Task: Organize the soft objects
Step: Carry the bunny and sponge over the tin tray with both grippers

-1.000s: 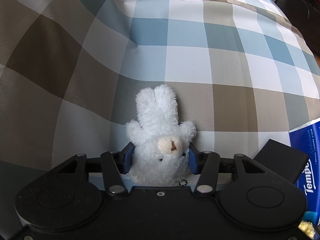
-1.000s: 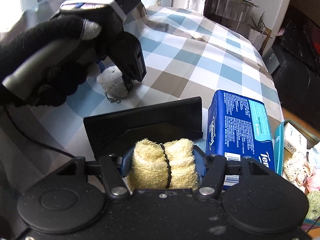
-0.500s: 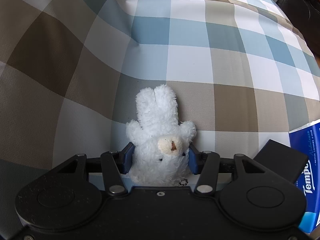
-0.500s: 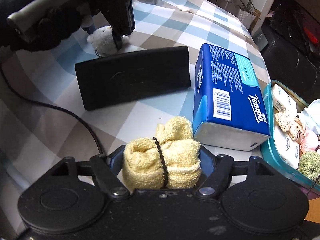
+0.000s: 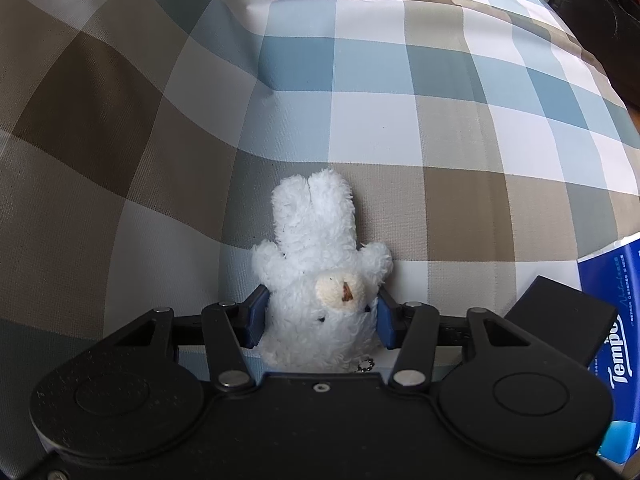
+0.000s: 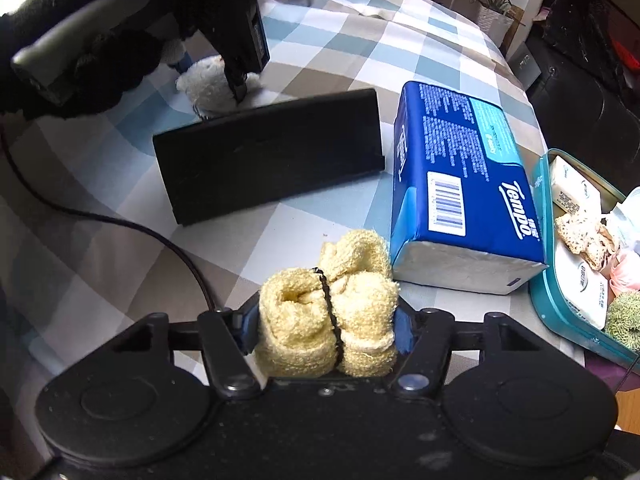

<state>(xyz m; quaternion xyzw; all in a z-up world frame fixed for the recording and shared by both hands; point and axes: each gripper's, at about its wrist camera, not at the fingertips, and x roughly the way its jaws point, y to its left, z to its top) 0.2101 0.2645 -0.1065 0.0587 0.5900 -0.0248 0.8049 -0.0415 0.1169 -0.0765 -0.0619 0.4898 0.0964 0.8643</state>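
Note:
My left gripper (image 5: 318, 314) is shut on a white plush bunny (image 5: 320, 264) that rests on the checked bedcover (image 5: 360, 120). The right wrist view shows that gripper (image 6: 236, 80) at the far left with the bunny (image 6: 208, 86) under it. My right gripper (image 6: 326, 326) is shut on a rolled yellow towel (image 6: 332, 304) tied with a black band, held above the bedcover (image 6: 100, 260). A teal tray (image 6: 544, 280) holding several soft items lies at the right edge.
A black flat case (image 6: 264, 156) lies in the middle of the bed, with a blue Tempo tissue pack (image 6: 460, 192) to its right. A black cable (image 6: 120, 224) runs across the cover at left. Dark furniture and a potted plant (image 6: 494, 12) stand beyond the bed.
My right gripper has lifted and pulled back with the yellow towel, so the case, tissue pack and tray show from higher up. The left gripper and bunny have barely moved.

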